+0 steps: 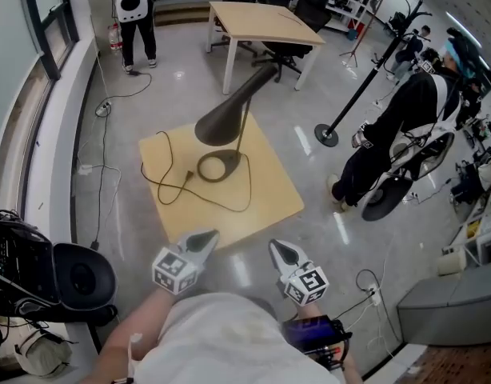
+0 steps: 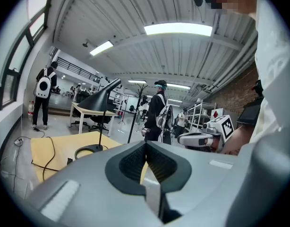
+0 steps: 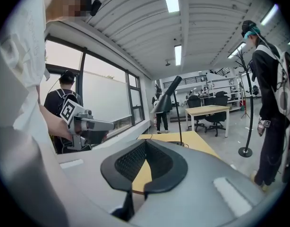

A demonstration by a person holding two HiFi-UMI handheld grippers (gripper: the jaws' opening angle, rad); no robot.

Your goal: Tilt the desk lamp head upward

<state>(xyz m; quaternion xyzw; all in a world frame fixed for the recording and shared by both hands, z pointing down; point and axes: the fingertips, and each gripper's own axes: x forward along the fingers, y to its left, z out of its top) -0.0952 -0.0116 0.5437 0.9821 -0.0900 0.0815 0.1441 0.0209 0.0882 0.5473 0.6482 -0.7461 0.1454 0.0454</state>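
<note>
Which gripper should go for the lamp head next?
Left, probably: the left gripper lines up more nearly with the lamp head, while the right gripper sits further to the side. Both are shut and empty.

Head view looks steeply down on the desk (image 1: 269, 190), centre frame, from some way back. Both gripper views look nearly level toward it, sharing the lamp (image 2: 100, 100).

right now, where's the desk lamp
In the head view, the desk lamp stands near the middle of the small wooden table at frame centre, ahead of the left gripper and right gripper, neither touching it.
</note>
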